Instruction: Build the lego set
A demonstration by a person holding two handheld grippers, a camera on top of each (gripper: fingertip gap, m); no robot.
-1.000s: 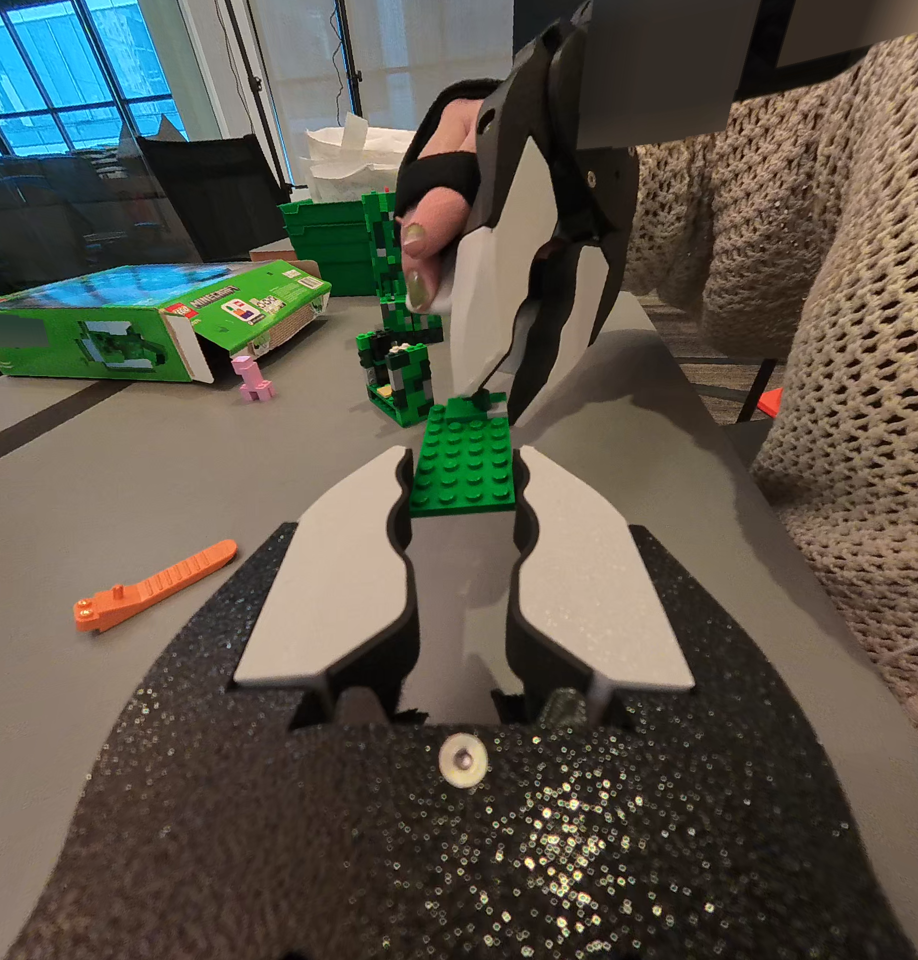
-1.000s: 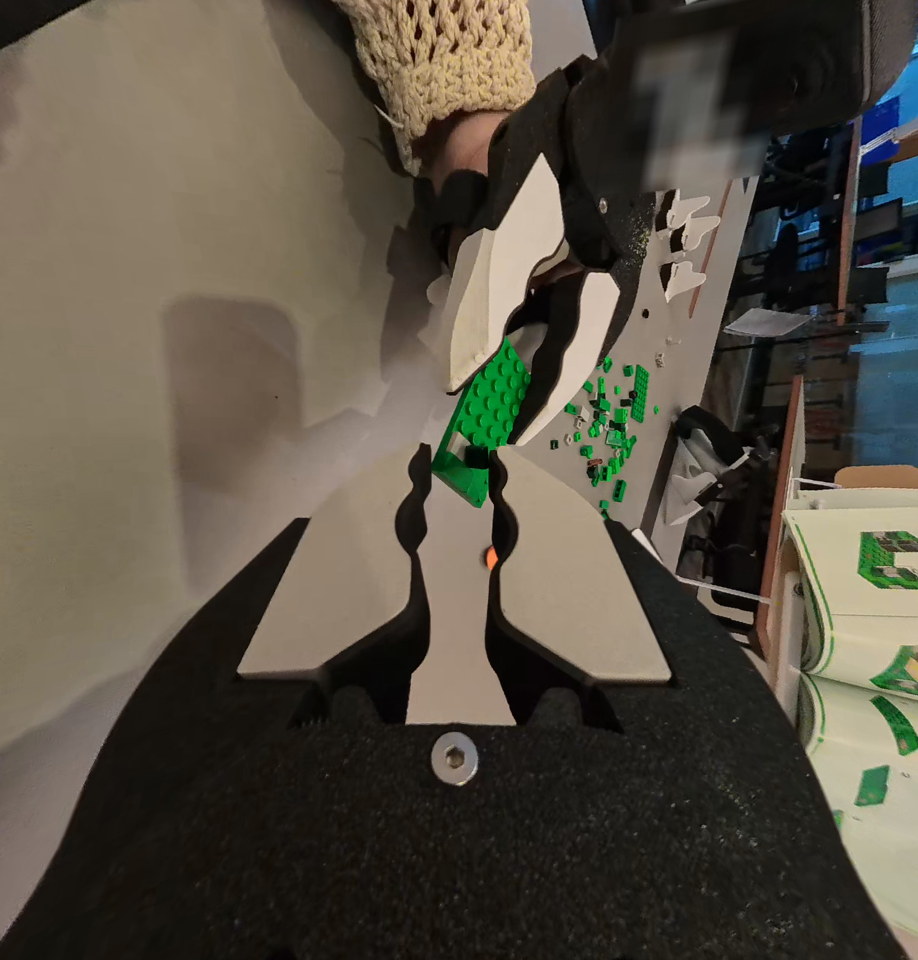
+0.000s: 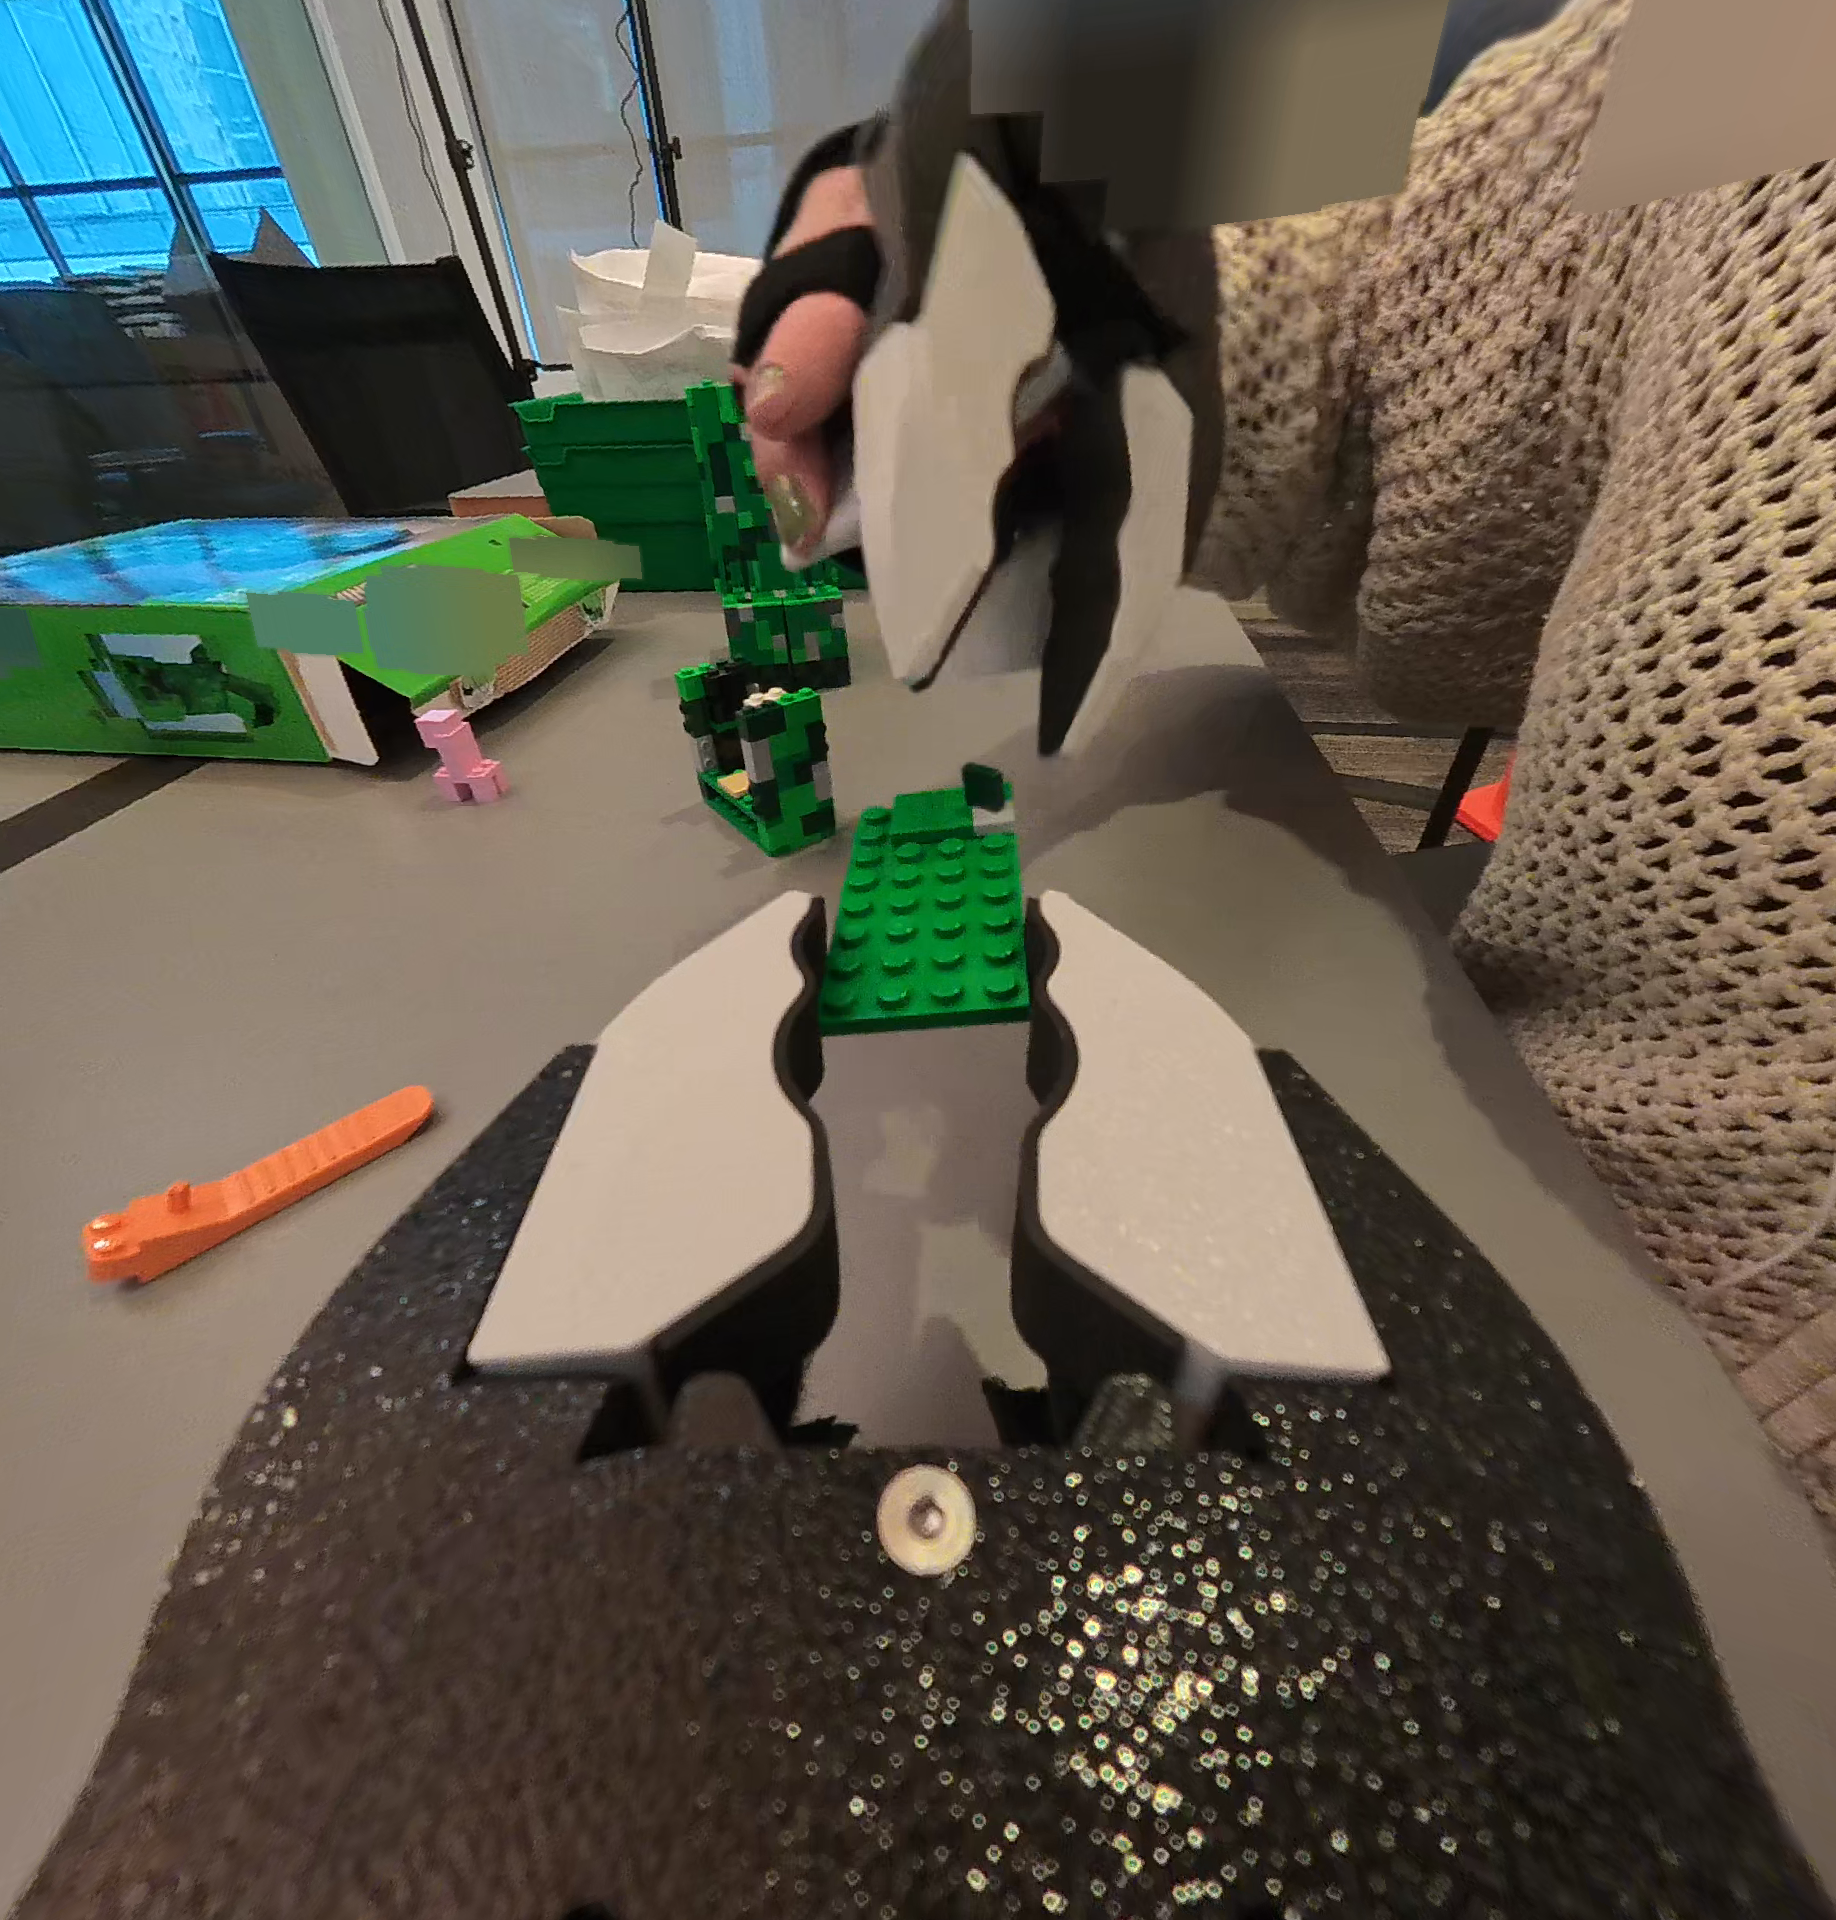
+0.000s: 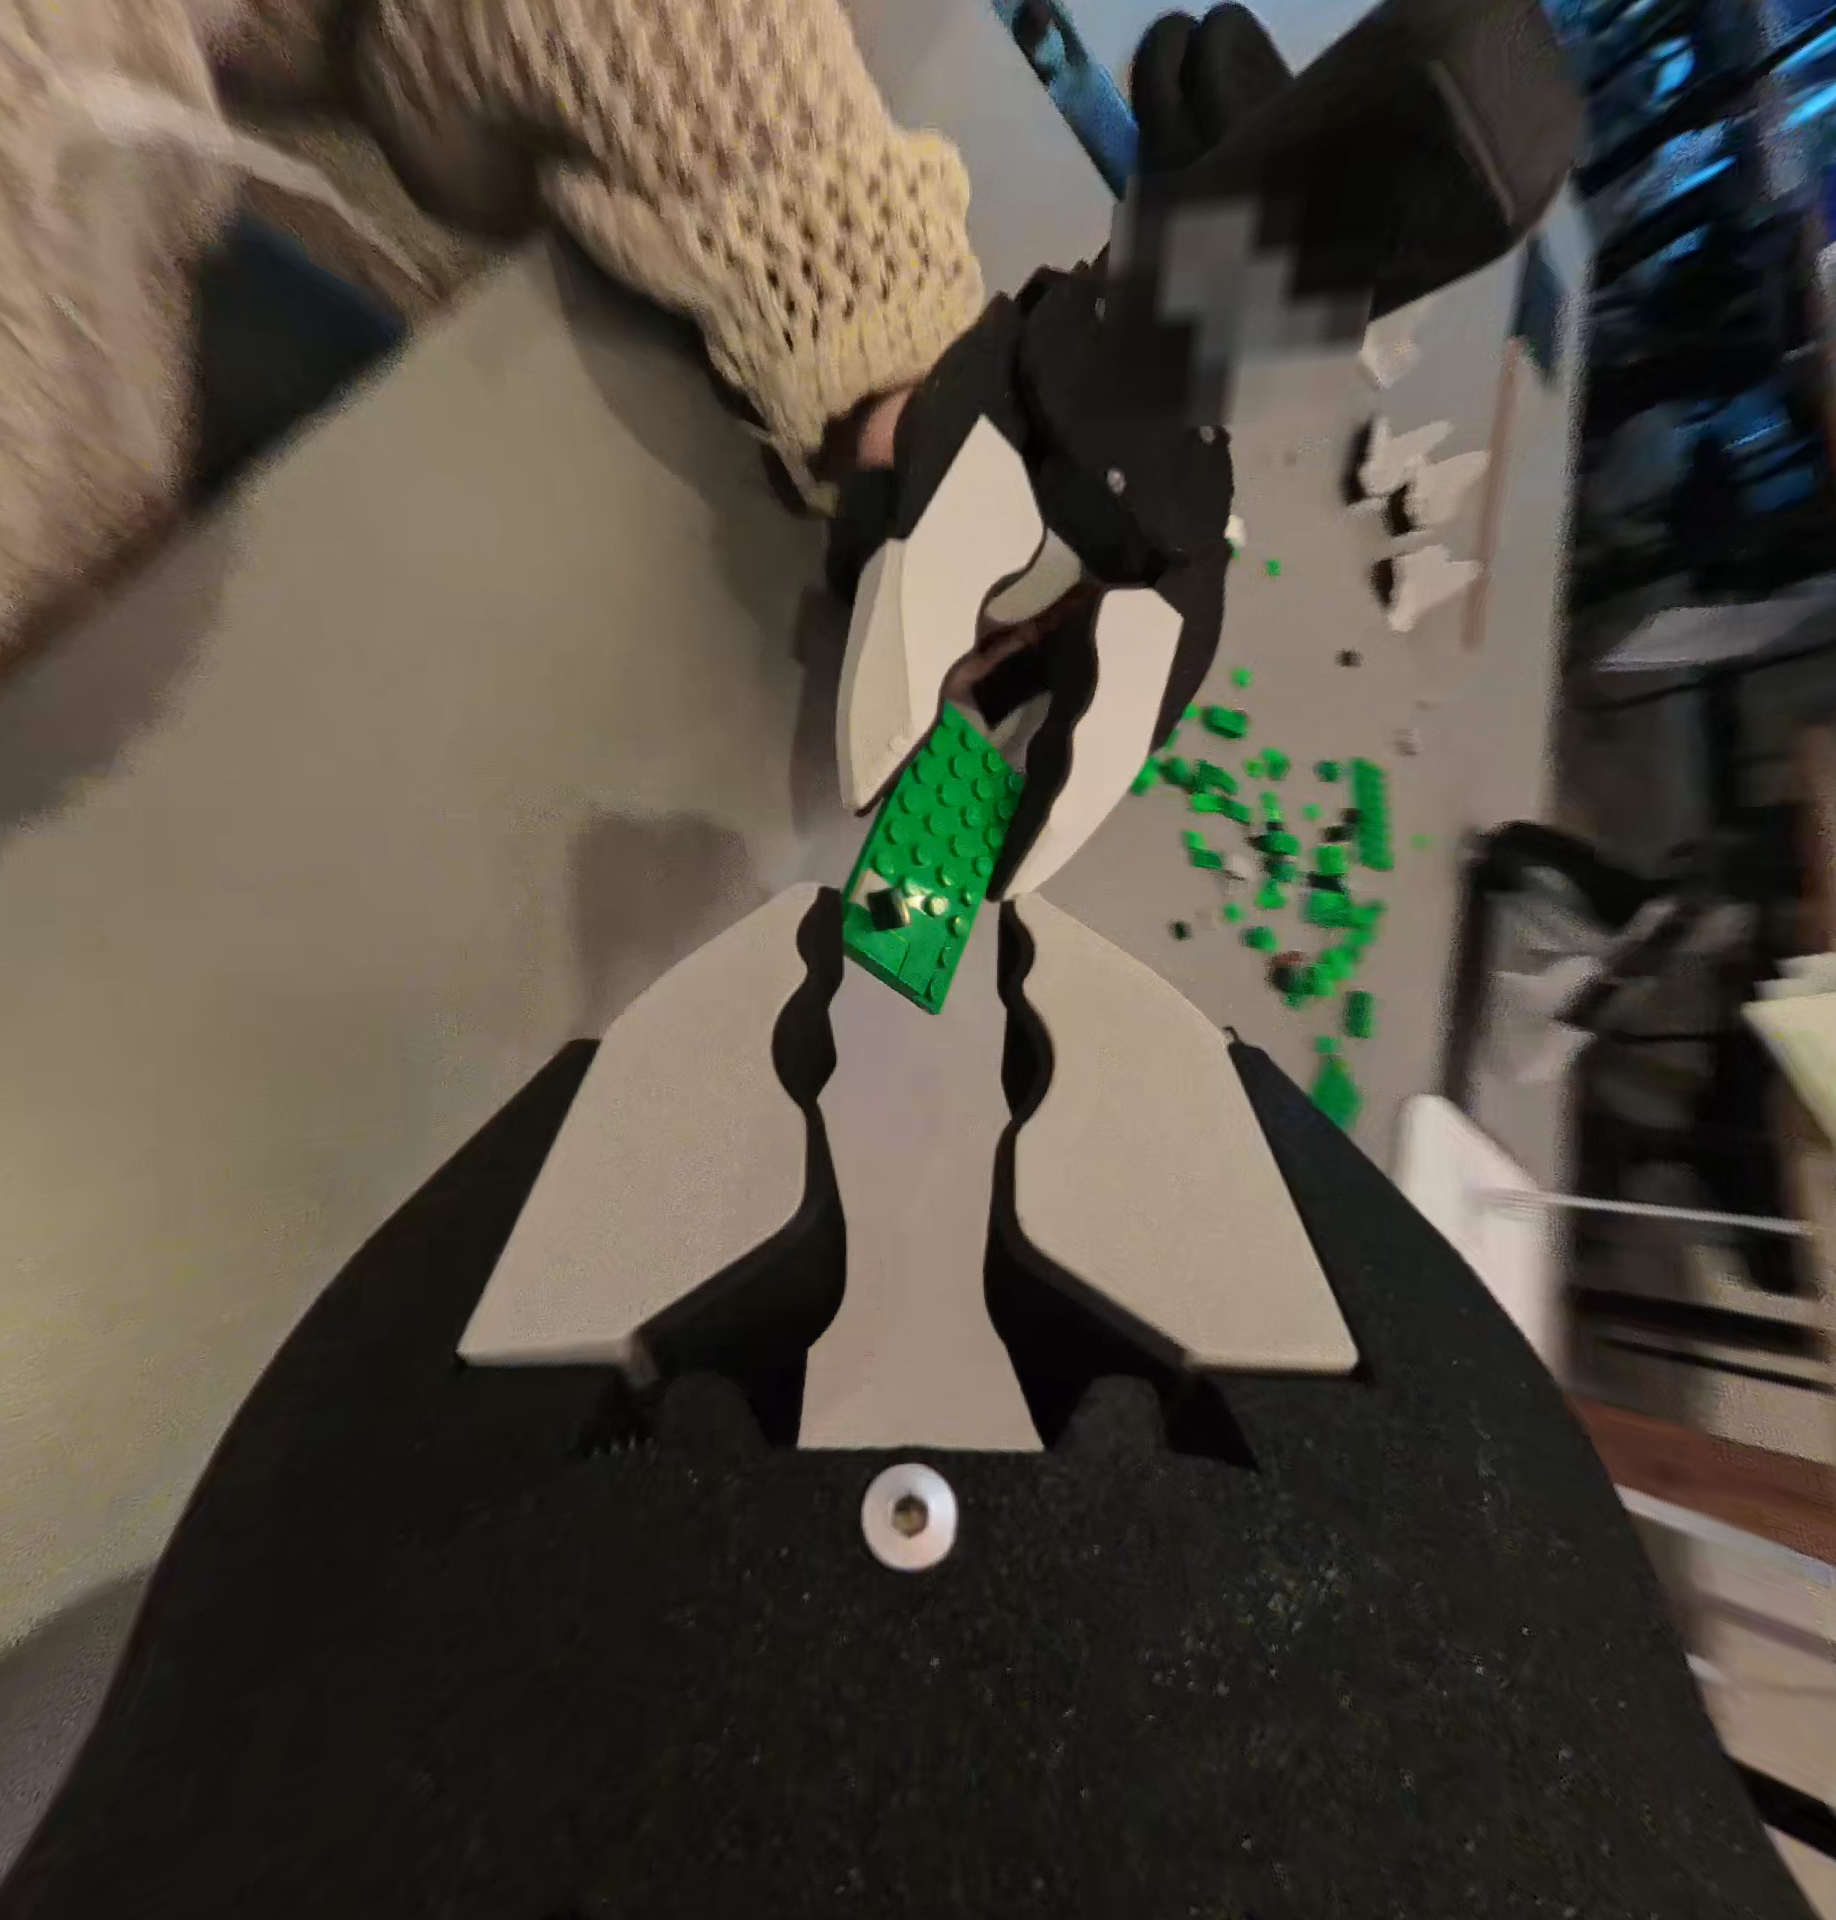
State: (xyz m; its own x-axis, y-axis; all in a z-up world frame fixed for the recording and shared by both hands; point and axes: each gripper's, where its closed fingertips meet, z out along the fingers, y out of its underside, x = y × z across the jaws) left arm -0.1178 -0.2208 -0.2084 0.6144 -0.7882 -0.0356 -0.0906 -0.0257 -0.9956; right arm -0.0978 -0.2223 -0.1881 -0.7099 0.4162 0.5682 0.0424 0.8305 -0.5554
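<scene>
Between the left gripper's [image 3: 924, 935] fingers, in the left wrist view, a green plate [image 3: 924, 925] is clamped by its long edges. It lies flat, low over the grey table [image 3: 270, 987]. Small green and white pieces [image 3: 955, 810] sit on the plate's far end. The right gripper [image 3: 987, 717] hangs above that end, clear of it, jaws parted and empty. A green figure [image 3: 768, 769] stands just beyond the plate. An orange separator [image 3: 259, 1184] lies to the left. A pink figure [image 3: 462, 758] and a box [image 3: 249, 634] are farther back.

From the right wrist view, the right gripper's [image 4: 909, 914] jaws stand narrowly apart with nothing between them. The left gripper [image 4: 945, 842] grips the plate [image 4: 935, 842] ahead. Loose bricks [image 4: 1298, 842] are scattered on the table [image 4: 374, 831] beyond.
</scene>
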